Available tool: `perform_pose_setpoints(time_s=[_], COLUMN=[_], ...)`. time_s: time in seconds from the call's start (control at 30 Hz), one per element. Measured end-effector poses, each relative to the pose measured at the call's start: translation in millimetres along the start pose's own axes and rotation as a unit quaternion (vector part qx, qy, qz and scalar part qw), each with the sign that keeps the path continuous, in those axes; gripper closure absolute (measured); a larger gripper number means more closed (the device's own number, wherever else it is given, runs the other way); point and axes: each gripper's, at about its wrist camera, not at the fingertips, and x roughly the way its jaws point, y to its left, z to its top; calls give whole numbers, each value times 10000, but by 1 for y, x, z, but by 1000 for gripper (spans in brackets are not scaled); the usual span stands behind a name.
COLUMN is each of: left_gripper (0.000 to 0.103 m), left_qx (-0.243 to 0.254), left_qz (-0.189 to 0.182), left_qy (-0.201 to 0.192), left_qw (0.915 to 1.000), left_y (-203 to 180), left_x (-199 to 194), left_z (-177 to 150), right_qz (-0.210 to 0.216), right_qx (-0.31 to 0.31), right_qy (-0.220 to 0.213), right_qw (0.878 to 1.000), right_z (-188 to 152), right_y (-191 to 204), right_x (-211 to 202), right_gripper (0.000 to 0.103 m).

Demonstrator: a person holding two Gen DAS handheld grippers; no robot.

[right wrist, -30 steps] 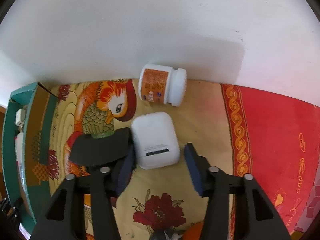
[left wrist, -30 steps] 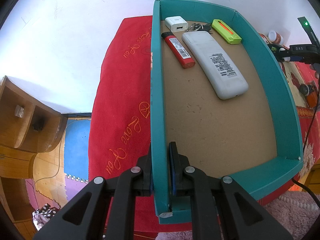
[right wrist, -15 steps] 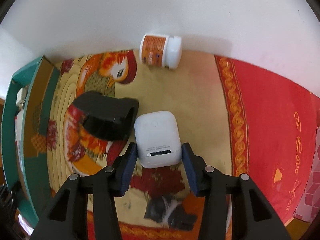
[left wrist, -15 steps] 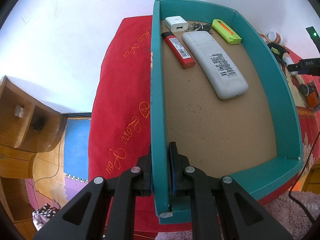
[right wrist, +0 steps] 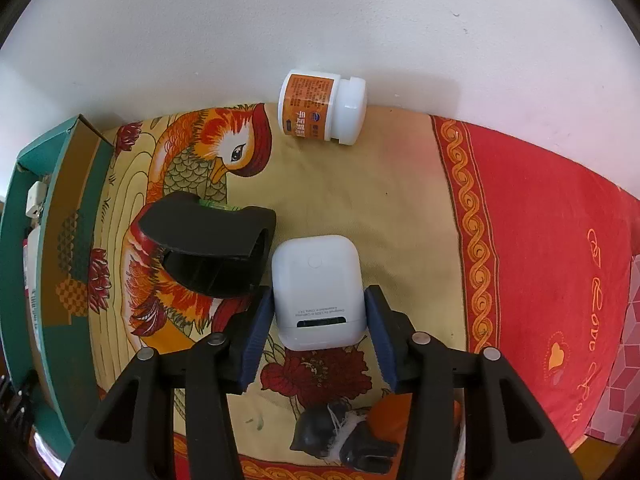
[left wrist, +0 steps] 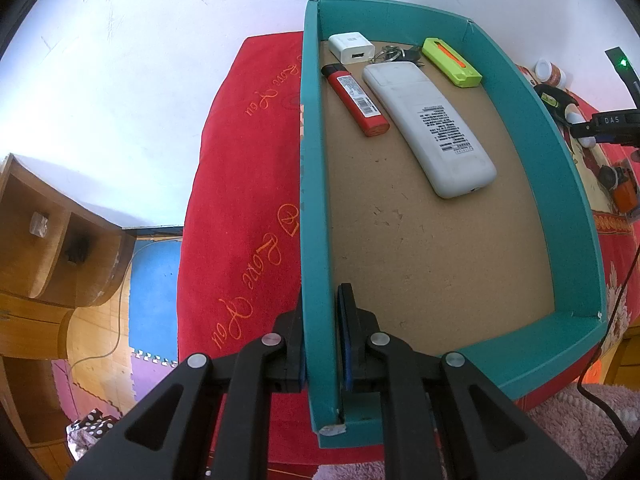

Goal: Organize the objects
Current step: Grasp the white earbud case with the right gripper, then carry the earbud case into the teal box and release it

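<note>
Teal cardboard tray sits on a red embroidered cloth, brown fibreboard floor, shallow walls. Left gripper is clamped on the tray's left wall near the front corner, one pad outside, one inside, no gap.

Tray contents, left to right, all bunched at the far end: white USB charger, red lighter with a barcode label, a key ring half hidden behind the white remote, which lies face down with its printed label up, then a lime green utility knife with an orange slider along the right wall. Near half of the tray floor is bare.

Right wrist view, left to right: the tray's edge at the frame border, a black clip-shaped plastic part lying on the bird-print cloth, then a white earbud case. Case is glossy, rounded corners, small round button on top, grey print and a dark slot near the end facing the camera. It lies flat on the cloth, between the blue pads of the right gripper. Both pads look to be against its sides; a firm grip I cannot confirm. A white jar with an orange label lies on its side at the wall, well behind the case. Something dark and orange sits below the gripper, unclear.
</note>
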Motion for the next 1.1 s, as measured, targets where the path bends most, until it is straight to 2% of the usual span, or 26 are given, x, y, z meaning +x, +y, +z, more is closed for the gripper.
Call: perform_pose_setpoints(time_s=[0.17,0.37,0.43,0.7,0.73,1.1], left_gripper=[94,94,94,94,94,94], left_qx=[-12,-21,-33,-25,-25,-17], left_qz=[3,9,11,11,11,3], left_qy=[-3,-8,-11,-34,-35,-47], left_qw=[10000,10000,10000,10000,10000,10000], left_y=[0,0,0,-2,-2,-4], left_x=[0,1,1,2,3,2], left_z=[0,2,3,5,5,8], right_qz=[-6,-2,24,342,370,647], right_qx=[-61,-20,-11,43,42,-107], right_qy=[-14,-16,-2,-9,-23,-157], right_qw=[10000,10000,10000,9994,9993,9977], right_z=[11,9,-1,-3,-20,-21], right_y=[-5,-4,-1,6,9,32], right_x=[2,2,-3,-7,5,-11], right_gripper=[57,57,57,58,58,58])
